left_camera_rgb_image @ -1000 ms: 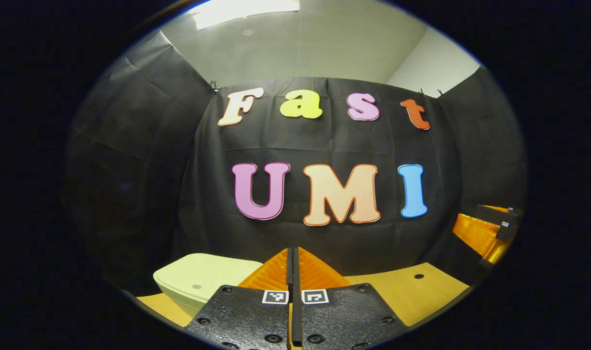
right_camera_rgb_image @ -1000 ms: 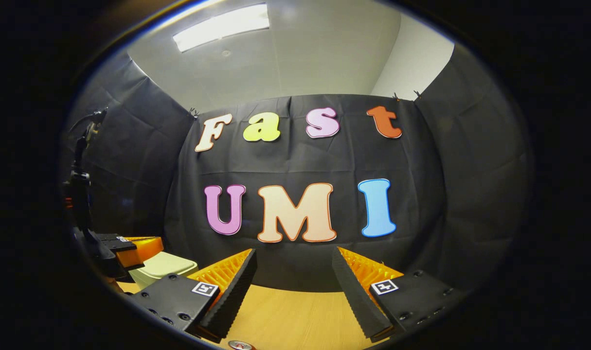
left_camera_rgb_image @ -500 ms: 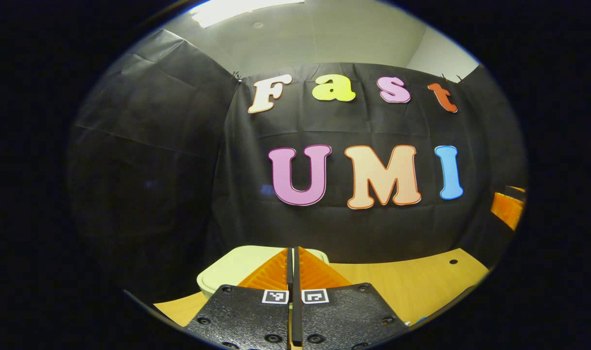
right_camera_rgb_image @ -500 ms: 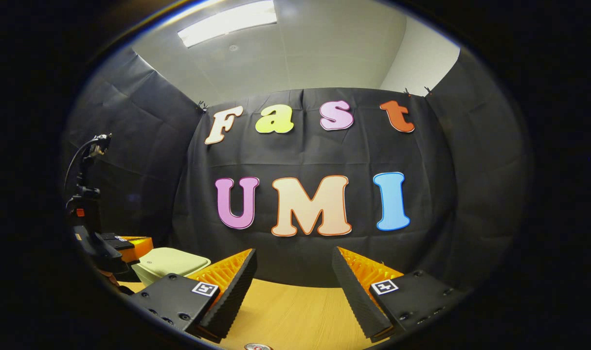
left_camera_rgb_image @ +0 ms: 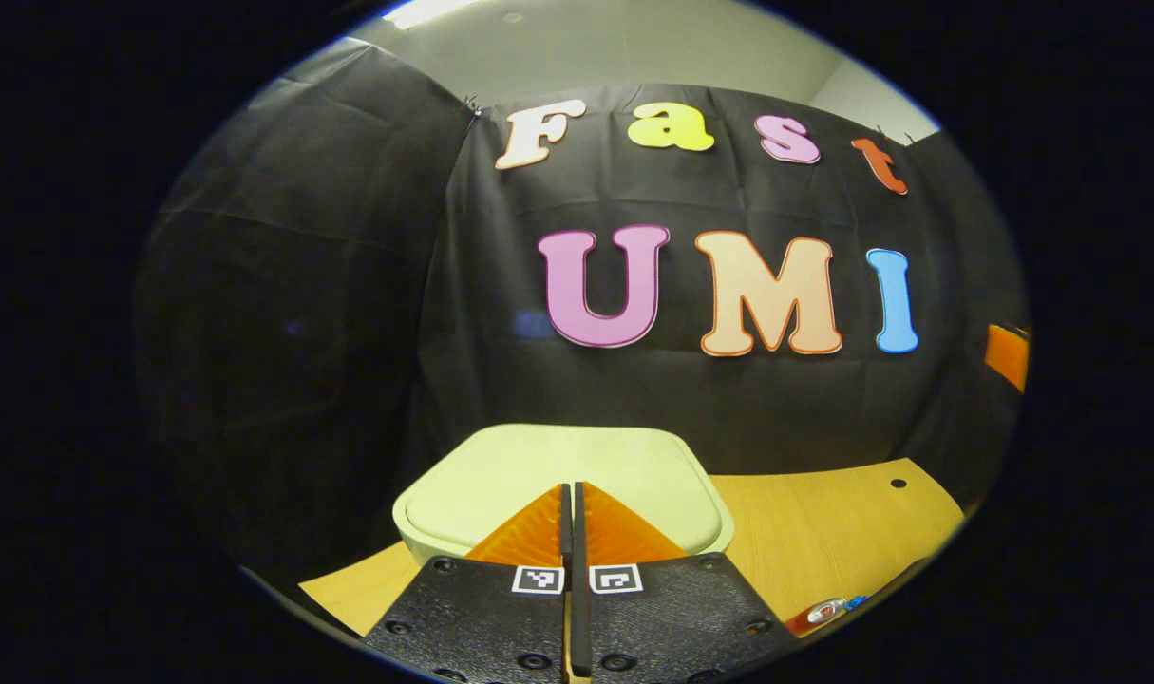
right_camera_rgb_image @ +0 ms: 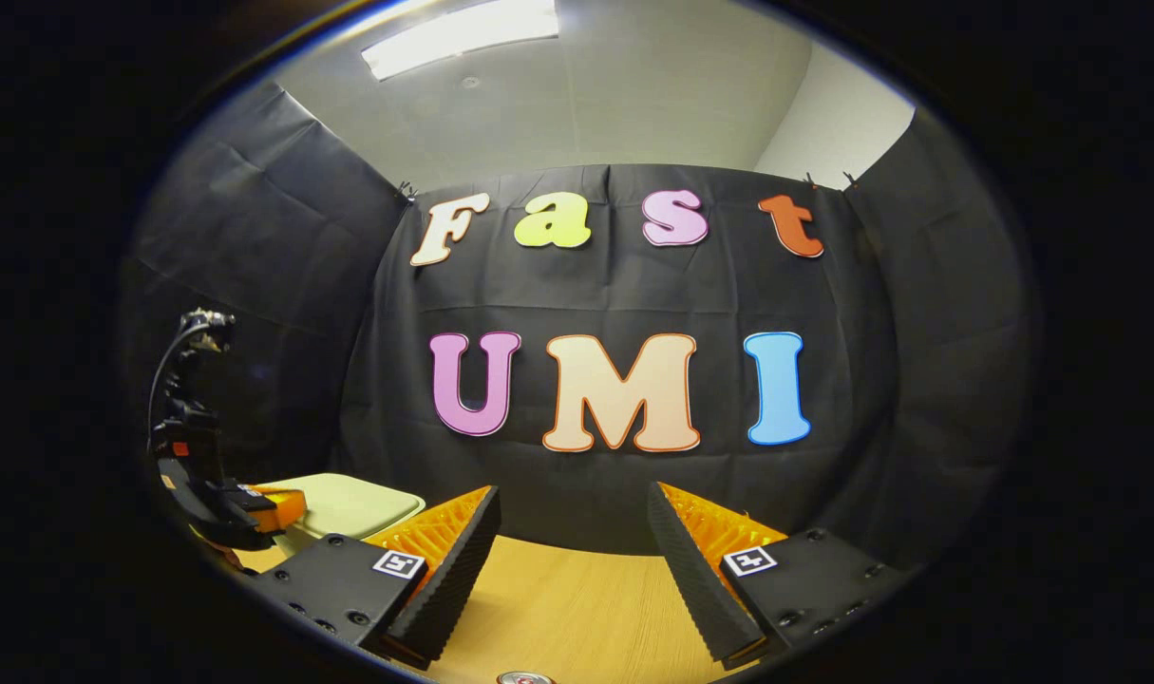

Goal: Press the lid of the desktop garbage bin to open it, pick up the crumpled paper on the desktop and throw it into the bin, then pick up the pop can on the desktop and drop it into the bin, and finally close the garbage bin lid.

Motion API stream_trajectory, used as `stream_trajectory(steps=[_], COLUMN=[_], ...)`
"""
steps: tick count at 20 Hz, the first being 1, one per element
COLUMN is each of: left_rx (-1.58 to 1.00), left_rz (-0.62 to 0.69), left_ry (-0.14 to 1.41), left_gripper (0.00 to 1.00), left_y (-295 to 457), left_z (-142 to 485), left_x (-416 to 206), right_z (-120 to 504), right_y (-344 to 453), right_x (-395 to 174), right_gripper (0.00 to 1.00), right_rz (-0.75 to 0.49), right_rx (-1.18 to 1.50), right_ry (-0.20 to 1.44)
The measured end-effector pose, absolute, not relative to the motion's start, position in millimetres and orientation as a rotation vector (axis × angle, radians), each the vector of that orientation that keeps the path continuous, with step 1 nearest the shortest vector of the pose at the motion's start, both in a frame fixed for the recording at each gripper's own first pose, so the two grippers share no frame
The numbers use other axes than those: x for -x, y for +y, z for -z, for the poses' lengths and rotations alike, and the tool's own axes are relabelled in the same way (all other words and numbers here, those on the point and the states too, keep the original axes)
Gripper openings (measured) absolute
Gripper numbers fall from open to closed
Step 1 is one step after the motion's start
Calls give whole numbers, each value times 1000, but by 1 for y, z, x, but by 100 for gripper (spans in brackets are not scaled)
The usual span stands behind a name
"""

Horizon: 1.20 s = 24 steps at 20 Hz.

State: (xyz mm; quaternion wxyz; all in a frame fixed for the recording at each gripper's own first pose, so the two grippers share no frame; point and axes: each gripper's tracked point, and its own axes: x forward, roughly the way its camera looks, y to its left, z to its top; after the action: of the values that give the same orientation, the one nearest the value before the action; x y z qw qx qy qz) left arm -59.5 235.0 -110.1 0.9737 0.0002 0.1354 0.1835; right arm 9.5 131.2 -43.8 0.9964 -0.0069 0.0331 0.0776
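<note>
The pale green garbage bin [left_camera_rgb_image: 558, 470] stands with its lid down, right in front of my left gripper [left_camera_rgb_image: 571, 494]. That gripper is shut with nothing between its fingers, and its tips hover over the lid's near part. In the right gripper view the bin [right_camera_rgb_image: 358, 502] sits at the far left, with the left gripper [right_camera_rgb_image: 273, 503] over its near edge. My right gripper [right_camera_rgb_image: 572, 532] is open above the wooden desktop [right_camera_rgb_image: 577, 608], empty. The pop can's top [right_camera_rgb_image: 524, 678] peeks at the bottom edge below it. In the left gripper view the pop can [left_camera_rgb_image: 823, 613] lies at the lower right.
Black cloth walls close the booth at the back and on both sides. A small dark hole [left_camera_rgb_image: 898, 484] marks the desktop at the right. The other gripper's edge [left_camera_rgb_image: 1006, 356] shows at the far right of the left gripper view.
My left gripper has swung left and dipped down toward the bin, so the lid now lies straight under its tips. The right gripper stayed nearly still and open.
</note>
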Motion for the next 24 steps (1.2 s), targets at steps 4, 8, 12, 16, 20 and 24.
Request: stream_trajectory(steps=[4, 8, 12, 16, 20, 24], left_rx=[-69, -99, -143, -98, -28, -44], left_rz=[-345, -335, -316, -284, -177, -113], left_ry=[192, 161, 105, -4, -62, -60], left_gripper=[0, 0, 0, 0, 4, 89], left_y=[234, 232, 227, 202, 159, 125], left_z=[109, 103, 74, 25, -6, -13], left_x=[57, 56, 49, 44, 38, 42], right_z=[42, 49, 48, 46, 49, 60], right_y=[132, 120, 97, 74, 51, 34], right_x=[-9, -9, -8, -8, -5, -4], right_gripper=[98, 99, 98, 98, 99, 98], right_rz=[-156, -144, -127, -108, -88, -88], right_rx=[4, -14, -3, -12, -10, -12], right_ry=[55, 76, 76, 74, 79, 103])
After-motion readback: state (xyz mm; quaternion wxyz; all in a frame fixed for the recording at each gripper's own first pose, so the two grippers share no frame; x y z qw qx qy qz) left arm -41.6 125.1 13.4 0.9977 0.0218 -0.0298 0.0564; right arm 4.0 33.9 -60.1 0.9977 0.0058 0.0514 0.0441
